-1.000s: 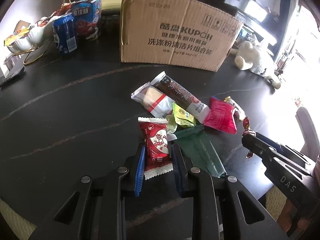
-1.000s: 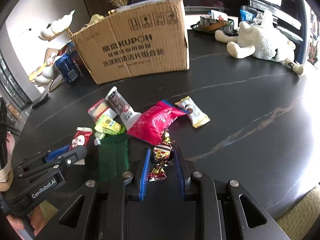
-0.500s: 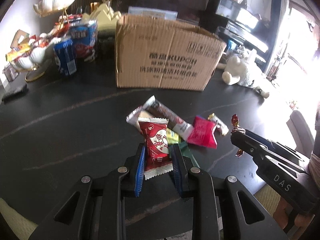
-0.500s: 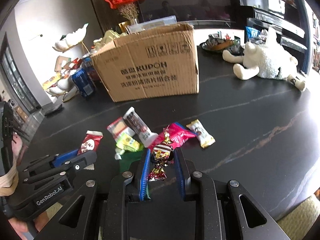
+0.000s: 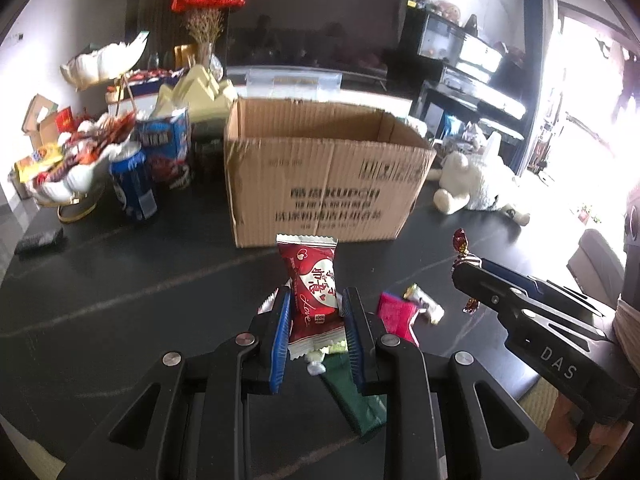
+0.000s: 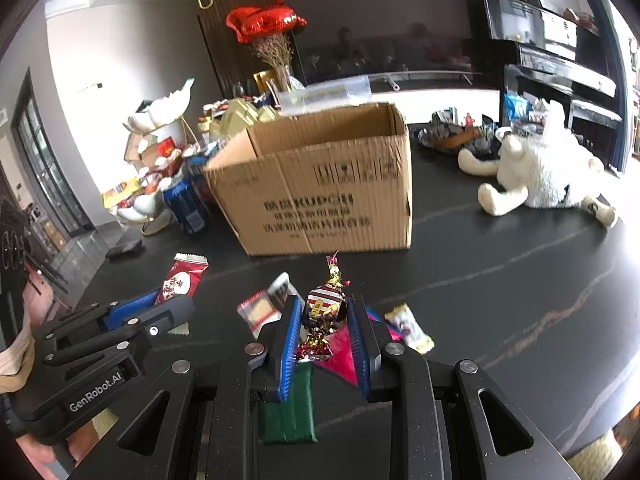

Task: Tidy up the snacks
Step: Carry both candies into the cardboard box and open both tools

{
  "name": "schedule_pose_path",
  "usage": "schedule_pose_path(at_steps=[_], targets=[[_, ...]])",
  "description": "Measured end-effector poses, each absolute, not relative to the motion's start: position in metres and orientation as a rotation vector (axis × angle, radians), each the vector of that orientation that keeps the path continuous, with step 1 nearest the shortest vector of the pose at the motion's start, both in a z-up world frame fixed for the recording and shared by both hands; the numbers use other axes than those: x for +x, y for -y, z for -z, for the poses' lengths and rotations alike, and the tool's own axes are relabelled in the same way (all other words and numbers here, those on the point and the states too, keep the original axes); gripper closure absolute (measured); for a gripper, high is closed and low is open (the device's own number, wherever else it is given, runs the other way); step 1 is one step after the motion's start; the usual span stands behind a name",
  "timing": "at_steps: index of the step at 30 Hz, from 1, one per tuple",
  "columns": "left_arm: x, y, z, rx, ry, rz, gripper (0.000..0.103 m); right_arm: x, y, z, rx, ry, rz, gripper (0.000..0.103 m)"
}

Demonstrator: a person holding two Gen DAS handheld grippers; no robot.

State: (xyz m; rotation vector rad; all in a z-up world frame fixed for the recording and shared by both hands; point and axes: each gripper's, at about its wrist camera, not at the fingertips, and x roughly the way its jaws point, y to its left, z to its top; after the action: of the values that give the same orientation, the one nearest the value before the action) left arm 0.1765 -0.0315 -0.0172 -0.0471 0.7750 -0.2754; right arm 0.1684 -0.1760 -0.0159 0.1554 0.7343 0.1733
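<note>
Living room, dark glossy table with pale veining; black TV unit behind, red foil heart balloons above.
Open corrugated cardboard box mid-table, printed front, flaps up.
Left of box: blue can, blue carton, white shell-shaped bowl heaped with wrappers.
Right of box: white plush toy, lying down.

Left claw: blue ribbed pads closed on red pillow-pack snack, crimped white ends, heart print, held upright clear of table, in front of box.
Right claw: pads closed on twist-wrapped candy, striped red-white body, crinkled foil tails above and below, also lifted, facing box.

Still flat on table below the claws: dark green flat packet, magenta pouch, small cream-and-gold bar, red-and-white sachet, brown-striped bar partly hidden behind claw.
Loose cluster, packets touching or overlapping; exact stacking unclear.
</note>
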Motion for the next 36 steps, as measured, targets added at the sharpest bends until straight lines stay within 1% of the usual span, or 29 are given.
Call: schedule_pose_path(at_steps=[20,29,36], targets=[[0.231,0.026,-0.039,-0.006,-0.691,0.26,0.077,0.231,0.167,-0.039,0.153,-0.65,-0.205,0.078],[0.259,0.028,-0.051,-0.002,-0.677,0.279,0.077,0.26,0.166,-0.055,0.136,-0.619,-0.211,0.078],[0.282,0.033,-0.053,0.016,-0.668,0.279,0.077,0.283,0.166,-0.055,0.133,-0.616,-0.218,0.078]])
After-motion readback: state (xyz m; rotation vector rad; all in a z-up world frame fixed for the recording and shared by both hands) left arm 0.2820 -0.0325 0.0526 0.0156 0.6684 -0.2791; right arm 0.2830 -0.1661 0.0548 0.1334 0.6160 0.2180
